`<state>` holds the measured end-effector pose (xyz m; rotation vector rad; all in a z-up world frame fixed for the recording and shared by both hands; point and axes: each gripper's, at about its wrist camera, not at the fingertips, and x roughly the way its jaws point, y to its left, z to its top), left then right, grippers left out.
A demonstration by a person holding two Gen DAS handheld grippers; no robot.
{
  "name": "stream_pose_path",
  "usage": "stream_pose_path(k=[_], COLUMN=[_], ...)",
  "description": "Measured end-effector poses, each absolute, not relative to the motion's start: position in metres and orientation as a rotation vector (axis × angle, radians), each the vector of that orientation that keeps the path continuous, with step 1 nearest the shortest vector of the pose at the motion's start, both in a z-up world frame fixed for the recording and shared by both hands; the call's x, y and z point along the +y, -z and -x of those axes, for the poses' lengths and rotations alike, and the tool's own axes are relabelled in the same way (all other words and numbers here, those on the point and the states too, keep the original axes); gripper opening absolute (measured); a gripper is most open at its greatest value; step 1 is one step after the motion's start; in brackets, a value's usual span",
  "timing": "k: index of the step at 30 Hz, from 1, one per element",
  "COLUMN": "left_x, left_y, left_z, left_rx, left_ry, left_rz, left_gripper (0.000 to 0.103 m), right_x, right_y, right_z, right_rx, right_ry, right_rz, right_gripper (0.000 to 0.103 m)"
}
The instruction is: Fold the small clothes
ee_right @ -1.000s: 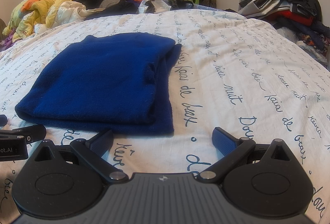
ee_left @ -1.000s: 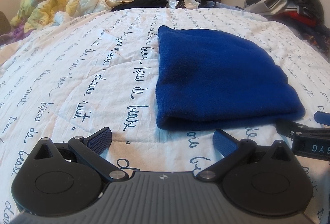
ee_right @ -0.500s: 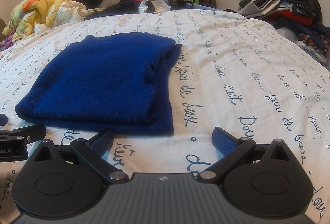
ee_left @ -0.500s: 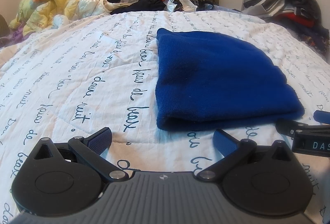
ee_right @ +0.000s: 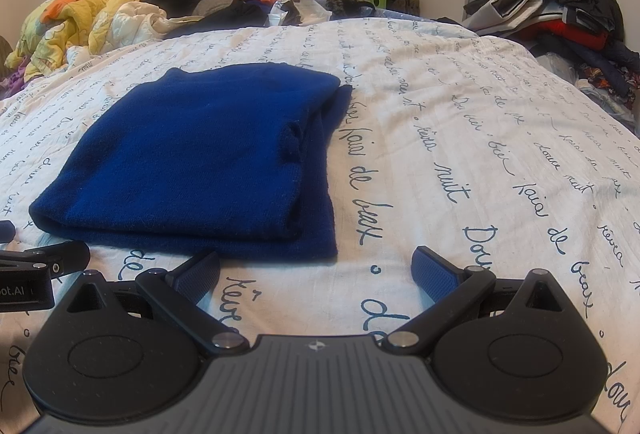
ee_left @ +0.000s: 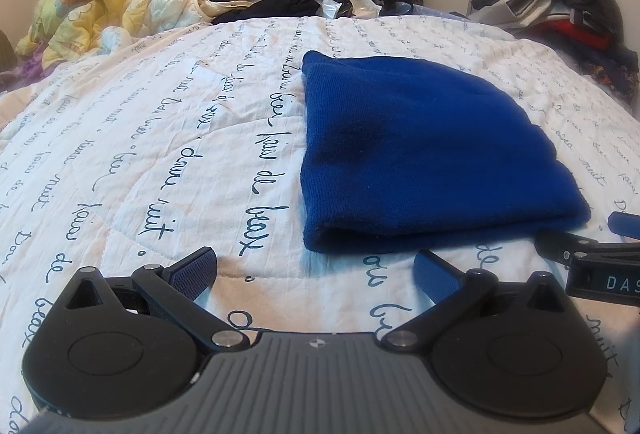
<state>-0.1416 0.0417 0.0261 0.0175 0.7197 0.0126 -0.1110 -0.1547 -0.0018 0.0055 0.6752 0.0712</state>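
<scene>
Already folded, a dark-blue knitted fleece garment (ee_left: 420,154) lies flat mid-bed on the white script-printed quilt (ee_left: 160,138). Left gripper (ee_left: 316,266) & right gripper (ee_right: 316,266) sit just short of its near edge, jaws wide open, empty. Next likely: square loose right-side layers. Heaped clothes (ee_right: 560,18) & yellow duvet (ee_right: 80,18) well clear.

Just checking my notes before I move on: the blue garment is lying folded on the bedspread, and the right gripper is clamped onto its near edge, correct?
Not quite. The blue garment does lie folded on the bedspread, but the right gripper is open and holds nothing; its fingers sit short of the near edge. The right wrist view shows this.
</scene>
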Motion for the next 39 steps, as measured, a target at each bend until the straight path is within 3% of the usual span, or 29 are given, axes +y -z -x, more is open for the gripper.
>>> stream_pose_path(k=[39], left_x=[0.0415], left_y=[-0.027], left_z=[0.1384], left_rx=[0.744], left_ry=[-0.01], left_rz=[-0.017], left_gripper=[0.103], right_x=[-0.1545], right_y=[0.0017], right_z=[0.111], right_rx=[0.675], right_ry=[-0.071], right_rz=[-0.006], right_gripper=[0.103])
